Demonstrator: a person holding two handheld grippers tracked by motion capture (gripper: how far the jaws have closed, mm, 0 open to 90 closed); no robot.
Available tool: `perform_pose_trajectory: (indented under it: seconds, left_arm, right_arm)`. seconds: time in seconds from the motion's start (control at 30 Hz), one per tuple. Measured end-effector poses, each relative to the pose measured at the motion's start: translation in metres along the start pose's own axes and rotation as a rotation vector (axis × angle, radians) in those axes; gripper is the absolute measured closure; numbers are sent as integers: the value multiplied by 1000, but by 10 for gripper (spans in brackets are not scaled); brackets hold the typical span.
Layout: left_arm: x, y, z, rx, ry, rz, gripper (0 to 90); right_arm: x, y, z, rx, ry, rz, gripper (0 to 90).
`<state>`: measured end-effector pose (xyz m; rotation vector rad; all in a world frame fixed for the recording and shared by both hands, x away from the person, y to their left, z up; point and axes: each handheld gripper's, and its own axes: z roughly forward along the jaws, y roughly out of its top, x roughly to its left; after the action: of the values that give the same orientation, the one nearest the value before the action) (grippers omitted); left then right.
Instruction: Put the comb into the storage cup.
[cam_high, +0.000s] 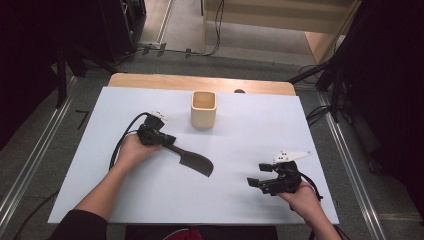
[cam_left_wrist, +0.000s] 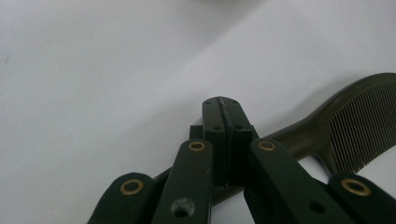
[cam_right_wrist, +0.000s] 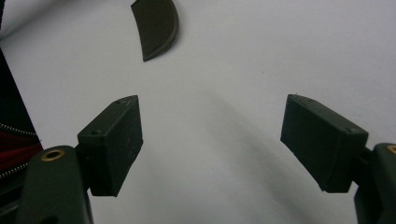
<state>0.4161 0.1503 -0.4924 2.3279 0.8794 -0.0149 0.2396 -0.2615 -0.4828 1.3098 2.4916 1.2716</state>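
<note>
My left gripper (cam_left_wrist: 223, 122) fingers are clamping tight on the comb (cam_high: 192, 160) handle; the comb is lying across the bench (cam_high: 125, 200) middle, toothed head pointing toward my right side. My right gripper (cam_right_wrist: 212, 144) fingers are gaping wide, holding nothing, hovering near the bench's right front. A beige square cup (cam_high: 204, 108) is standing behind, well apart.
</note>
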Motion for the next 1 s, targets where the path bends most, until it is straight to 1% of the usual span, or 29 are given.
perform_pose_trajectory:
  seconds: [0.07, 0.2, 0.57, 0.77, 0.8, 0.87, 1.0]
  left_arm:
    - [1, -2, -2, -4, 1, -9, 900]
    - [2, -6, -6, -2, 0, -13, 900]
    - [-4, -14, -15, 10, -1, 1, 900]
    - [-7, -22, -20, 16, -3, -1, 900]
    - [-7, -23, -21, 21, -5, 5, 900]
    - [-9, -26, -23, 20, -2, 2, 900]
    - [-13, -31, -27, 28, -6, 8, 900]
  right_arm:
    - [1, 0, 0, -1, 0, 2, 190]
    - [0, 0, 0, -1, 0, 2, 190]
    - [0, 0, 0, -2, -2, 2, 190]
    - [1, 0, 0, -4, -2, 1, 190]
    - [1, 0, 0, -4, -2, 1, 190]
    - [1, 0, 0, -5, -3, 0, 189]
    - [1, 0, 0, -5, -3, 0, 189]
